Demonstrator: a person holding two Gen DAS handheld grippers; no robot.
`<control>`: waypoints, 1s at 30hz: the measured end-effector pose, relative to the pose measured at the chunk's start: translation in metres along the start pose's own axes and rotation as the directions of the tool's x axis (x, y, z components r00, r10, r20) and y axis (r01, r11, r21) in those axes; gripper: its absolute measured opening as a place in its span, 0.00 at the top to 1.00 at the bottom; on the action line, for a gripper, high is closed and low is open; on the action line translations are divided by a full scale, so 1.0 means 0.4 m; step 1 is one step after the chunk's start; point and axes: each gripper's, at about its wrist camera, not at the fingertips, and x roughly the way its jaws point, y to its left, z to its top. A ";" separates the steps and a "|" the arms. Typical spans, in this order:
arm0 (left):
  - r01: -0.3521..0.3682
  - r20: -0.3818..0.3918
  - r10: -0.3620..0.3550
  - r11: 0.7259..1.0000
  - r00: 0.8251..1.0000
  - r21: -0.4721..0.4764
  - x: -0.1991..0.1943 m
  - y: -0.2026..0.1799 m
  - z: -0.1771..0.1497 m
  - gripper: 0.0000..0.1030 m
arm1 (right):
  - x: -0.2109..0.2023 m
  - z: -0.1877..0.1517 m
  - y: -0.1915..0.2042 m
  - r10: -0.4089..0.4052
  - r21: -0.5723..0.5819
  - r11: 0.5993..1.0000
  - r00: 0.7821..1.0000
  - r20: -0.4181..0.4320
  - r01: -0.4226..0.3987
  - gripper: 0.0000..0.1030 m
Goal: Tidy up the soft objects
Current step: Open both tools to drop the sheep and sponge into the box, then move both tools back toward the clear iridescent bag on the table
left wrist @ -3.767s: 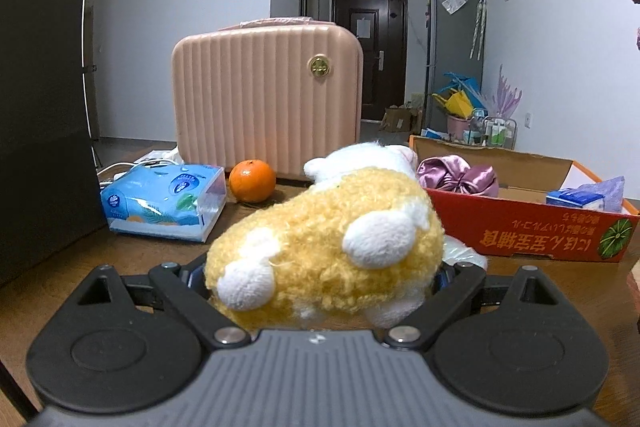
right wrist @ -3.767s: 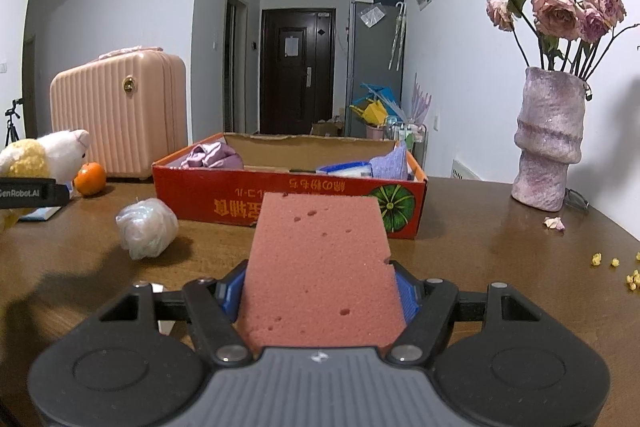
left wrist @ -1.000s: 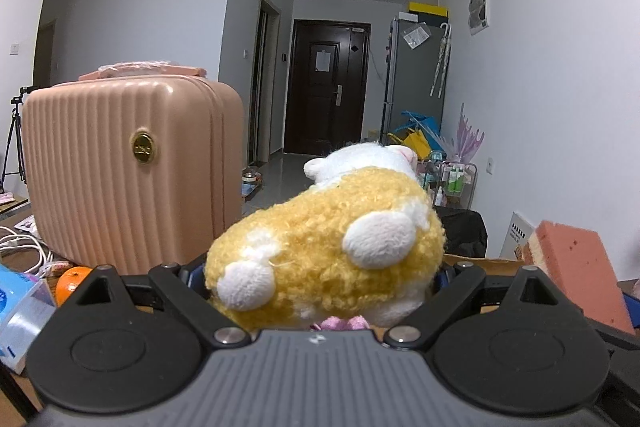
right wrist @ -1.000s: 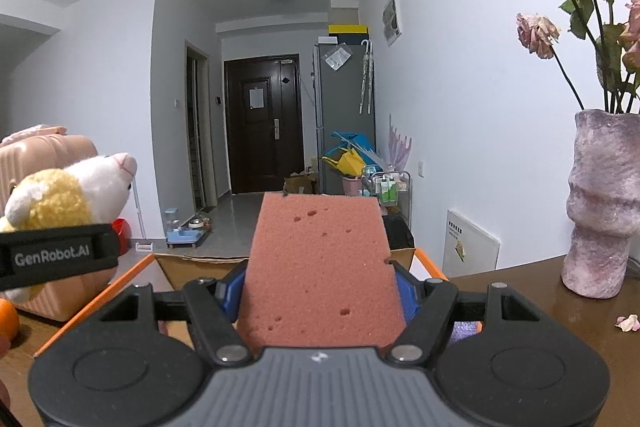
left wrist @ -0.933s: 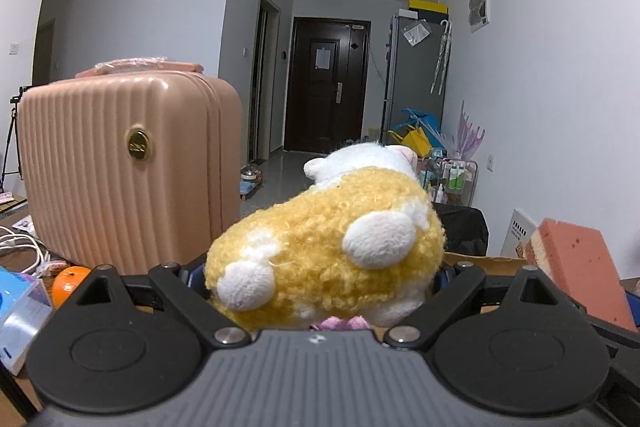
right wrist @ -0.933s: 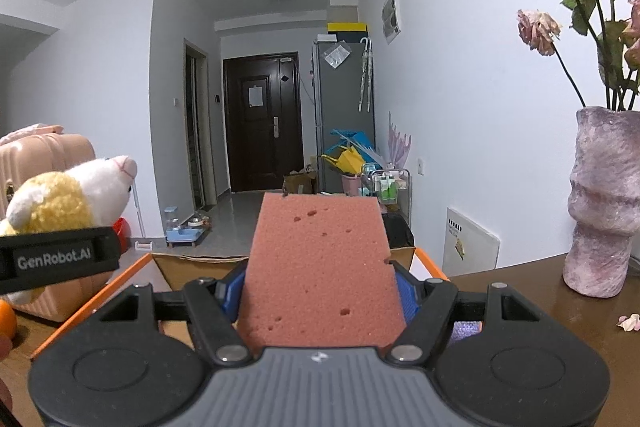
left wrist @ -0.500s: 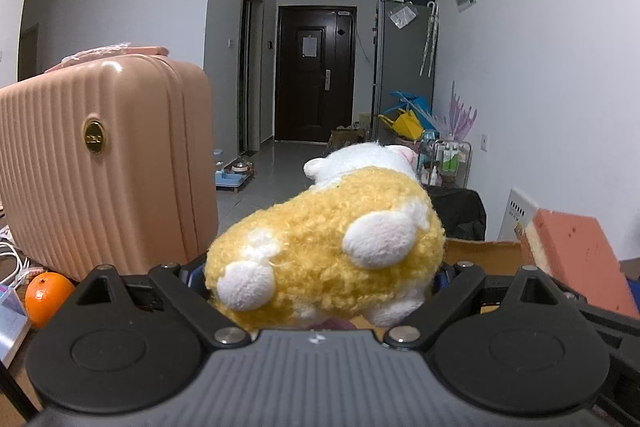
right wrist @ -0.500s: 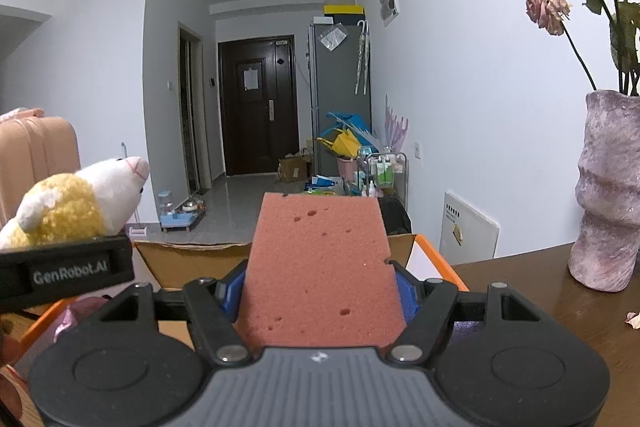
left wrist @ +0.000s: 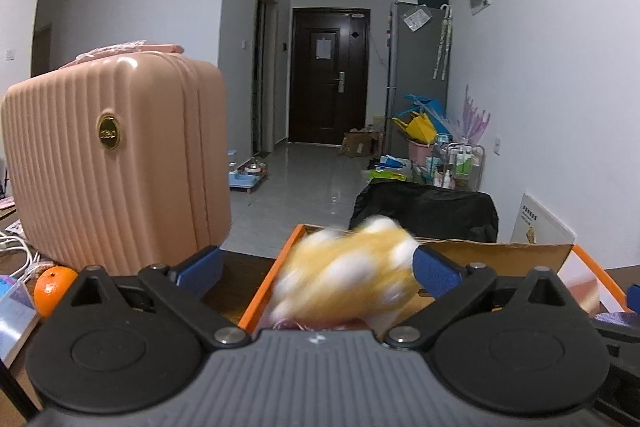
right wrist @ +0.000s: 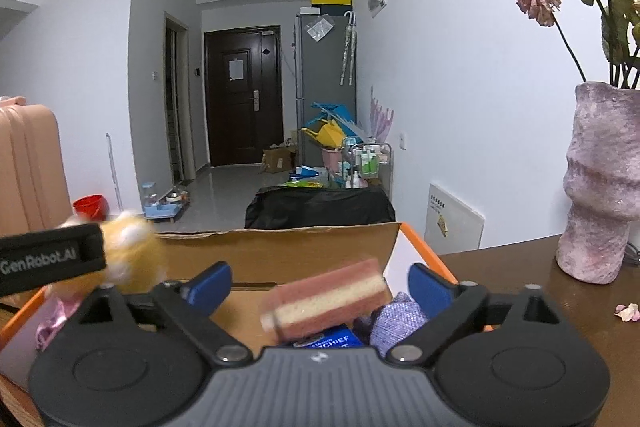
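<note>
Over the cardboard box (right wrist: 280, 247): our left tool (left wrist: 316, 267) and right tool (right wrist: 320, 285), jaws opening, gripping nothing; plush toy (left wrist: 348, 271) and sponge (right wrist: 328, 299) drop in for storage.

A lived-in home: a hallway with a dark front door (left wrist: 330, 75), a fridge (left wrist: 416, 67), pet bowls (left wrist: 246, 173) on the floor, and a vase (right wrist: 600, 183) of dried roses at right.

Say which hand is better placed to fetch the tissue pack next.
Left, likely: the pack lies left of the left gripper, by the orange. Its jaws are opening, with the blurred plush between them. The right wrist view shows no pack.
</note>
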 end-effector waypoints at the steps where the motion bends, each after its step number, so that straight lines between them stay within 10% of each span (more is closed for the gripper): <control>1: -0.006 -0.001 0.006 1.000 1.000 -0.002 0.000 0.001 0.000 0.00 | 0.000 -0.001 0.001 -0.005 -0.004 1.000 1.000 0.003 0.005 0.05; 30: 0.033 0.022 -0.032 0.997 0.999 -0.076 -0.135 0.079 -0.020 0.00 | -0.126 -0.058 -0.003 0.042 -0.062 0.997 0.997 0.070 -0.038 0.00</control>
